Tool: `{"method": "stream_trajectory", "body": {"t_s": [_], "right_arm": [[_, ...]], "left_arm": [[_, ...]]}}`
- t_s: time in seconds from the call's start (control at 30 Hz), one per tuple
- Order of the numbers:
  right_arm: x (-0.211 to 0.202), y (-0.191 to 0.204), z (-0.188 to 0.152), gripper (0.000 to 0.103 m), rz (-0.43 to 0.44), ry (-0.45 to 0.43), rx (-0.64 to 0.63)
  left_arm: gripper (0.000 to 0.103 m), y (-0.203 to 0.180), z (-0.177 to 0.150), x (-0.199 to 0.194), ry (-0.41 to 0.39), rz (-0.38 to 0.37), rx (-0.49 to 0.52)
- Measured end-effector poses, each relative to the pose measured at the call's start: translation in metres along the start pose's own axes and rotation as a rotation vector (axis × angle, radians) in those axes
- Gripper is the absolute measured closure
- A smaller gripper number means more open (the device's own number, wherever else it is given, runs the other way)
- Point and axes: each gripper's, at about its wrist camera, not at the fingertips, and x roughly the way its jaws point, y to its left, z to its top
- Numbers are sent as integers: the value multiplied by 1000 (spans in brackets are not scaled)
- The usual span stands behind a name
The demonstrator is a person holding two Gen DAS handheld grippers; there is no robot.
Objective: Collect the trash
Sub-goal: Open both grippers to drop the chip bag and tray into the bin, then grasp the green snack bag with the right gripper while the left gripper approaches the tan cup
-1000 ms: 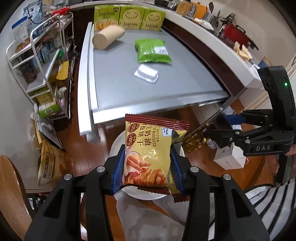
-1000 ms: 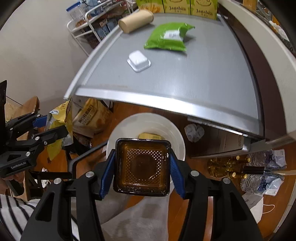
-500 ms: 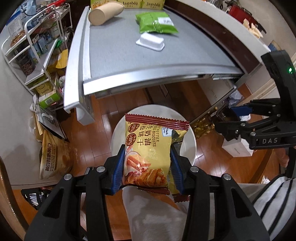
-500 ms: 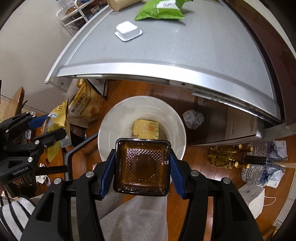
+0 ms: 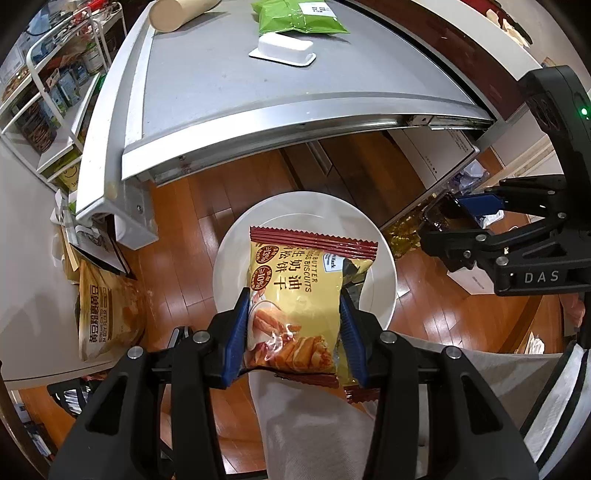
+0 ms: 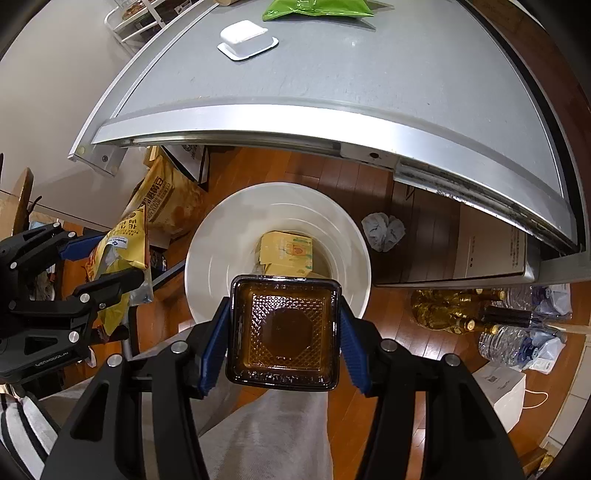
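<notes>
1. Two grippers hold trash: the left gripper (image 5: 293, 328) clamps a yellow biscuit packet (image 5: 295, 295), the right gripper (image 6: 282, 332) clamps a brown plastic tray (image 6: 282, 332).
2. Below both, mid-frame, the white bin (image 6: 221, 266) holds a yellow carton (image 6: 286, 253), partly hidden.
3. Upper frame, the grey table (image 5: 207, 85) carries a white tub (image 5: 282, 50) and a green packet (image 5: 299, 16), cut off.

Left gripper (image 5: 293, 325): matte black linkage arms, round silver screw heads at the joints, ribbed blue pads (image 5: 236, 332) on the finger insides. Right gripper (image 6: 282, 332): same build; at the right of the left wrist frame its body carries white "DAS" lettering and a lit green LED. Person: grey trousers (image 6: 273, 439), black-and-white striped sleeve (image 5: 554, 417).
</notes>
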Motion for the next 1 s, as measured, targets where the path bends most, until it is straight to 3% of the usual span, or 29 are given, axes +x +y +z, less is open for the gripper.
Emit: {"method": "stream_trajectory", "body": {"t_s": [0.27,0.43,0.5,0.67,0.8,0.9,1.0], "right_arm": [[3,-3,1,49,-6,8,8],[2,-7,4,45,3,16,23],[0,-8,4,38,0,11,31],[-10,-11,4,35,-14,-8,29],[-35,-10,7,34,-20,-62,13],[-66,-6,14,25,-22,-149,-9],[-89,-6,26,24,-21,-219,0]], "left_arm": [[56,-4,4,3,13,8,24],[37,-2,7,2,14,9,16],[37,-2,7,1,13,5,17],[36,1,8,-5,11,18,18],[36,2,10,-21,-21,27,27],[36,2,17,-40,-66,35,48],[23,5,28,-61,-137,62,59]]}}
